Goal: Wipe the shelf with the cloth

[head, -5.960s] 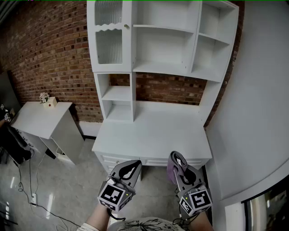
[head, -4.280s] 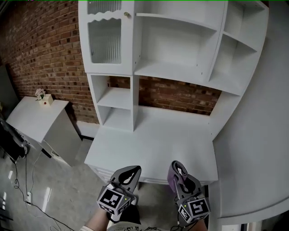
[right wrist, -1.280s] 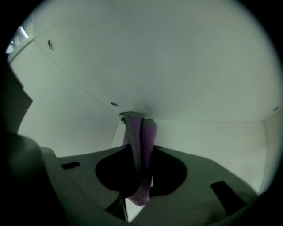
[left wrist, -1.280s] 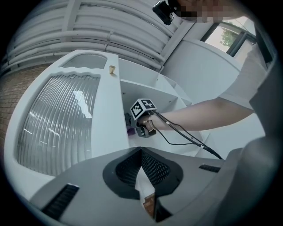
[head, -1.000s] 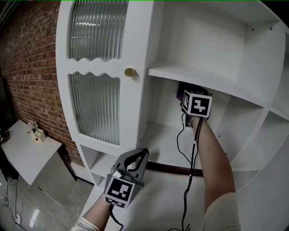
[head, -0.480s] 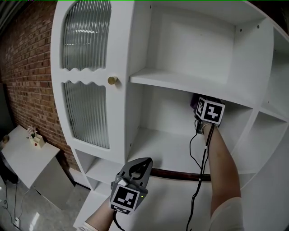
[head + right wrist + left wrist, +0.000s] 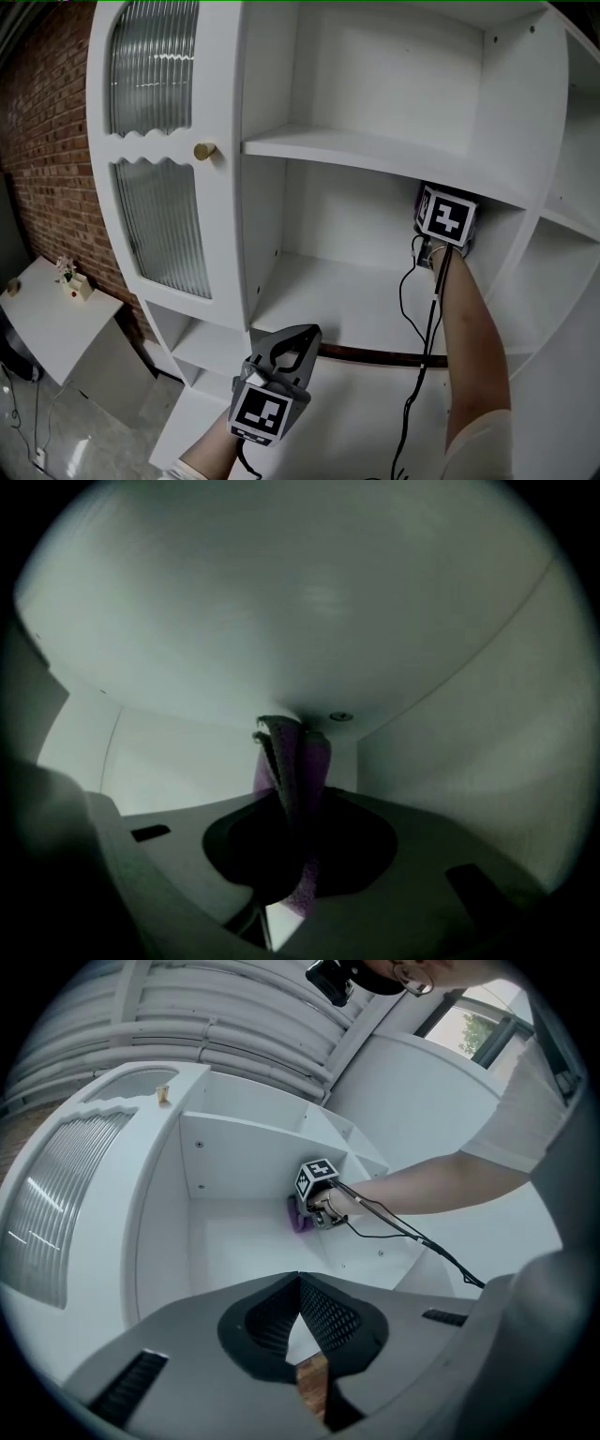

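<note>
The white shelf unit fills the head view, with an upper board (image 7: pixel 366 148) over a lower board (image 7: pixel 347 298). My right gripper (image 7: pixel 439 208) reaches deep into the compartment between them, up under the upper board near its back right corner. It is shut on the purple cloth (image 7: pixel 292 761), which sticks out past the jaws and touches the back corner. In the left gripper view the cloth (image 7: pixel 298 1215) shows just left of the right gripper (image 7: pixel 309 1206). My left gripper (image 7: pixel 294 339) hangs low in front of the unit, shut and holding nothing.
A ribbed-glass cabinet door (image 7: pixel 155 216) with a brass knob (image 7: pixel 202 151) stands left of the compartment. A black cable (image 7: pixel 415 309) droops from the right gripper along the forearm. The desk top (image 7: pixel 366 422) lies below. A brick wall (image 7: pixel 37 112) and a small white side table (image 7: pixel 47 319) are at left.
Over six seconds both grippers rose from in front of the desk to the shelf unit. In the last second the right gripper slid rightward with the cloth along the compartment's back.
</note>
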### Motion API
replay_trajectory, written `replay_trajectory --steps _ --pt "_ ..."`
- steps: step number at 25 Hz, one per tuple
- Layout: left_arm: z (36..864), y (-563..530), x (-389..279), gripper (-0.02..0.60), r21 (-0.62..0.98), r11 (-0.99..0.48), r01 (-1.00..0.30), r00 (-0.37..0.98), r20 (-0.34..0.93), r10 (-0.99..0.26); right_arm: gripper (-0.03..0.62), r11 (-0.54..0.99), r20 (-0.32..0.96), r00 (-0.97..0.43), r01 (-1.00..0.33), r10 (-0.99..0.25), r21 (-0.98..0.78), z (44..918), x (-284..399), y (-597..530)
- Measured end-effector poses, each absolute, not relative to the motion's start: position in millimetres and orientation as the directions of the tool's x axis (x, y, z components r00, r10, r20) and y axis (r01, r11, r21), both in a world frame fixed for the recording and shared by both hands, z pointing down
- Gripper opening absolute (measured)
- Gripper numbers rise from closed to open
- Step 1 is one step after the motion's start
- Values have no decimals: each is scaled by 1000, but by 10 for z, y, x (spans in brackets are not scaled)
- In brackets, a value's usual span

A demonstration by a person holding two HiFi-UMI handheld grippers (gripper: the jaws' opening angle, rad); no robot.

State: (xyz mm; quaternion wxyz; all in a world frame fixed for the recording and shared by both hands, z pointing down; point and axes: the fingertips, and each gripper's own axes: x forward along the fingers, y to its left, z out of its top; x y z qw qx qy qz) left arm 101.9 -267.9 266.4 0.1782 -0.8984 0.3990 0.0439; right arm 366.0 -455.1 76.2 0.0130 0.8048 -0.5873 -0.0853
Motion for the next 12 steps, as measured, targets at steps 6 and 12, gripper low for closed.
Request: replay_trajectory --steps 6,12 --pt "2762 -2732 938 14 -249 -624 -741 671 -222 -708 86 -294 -132 279 -950 -951 108 777 3606 -4507" --pt "2808 -2777 644 14 -221 -613 -759 651 -223 -725 86 -197 -98 186 -972 -978 124 949 3124 -4430"
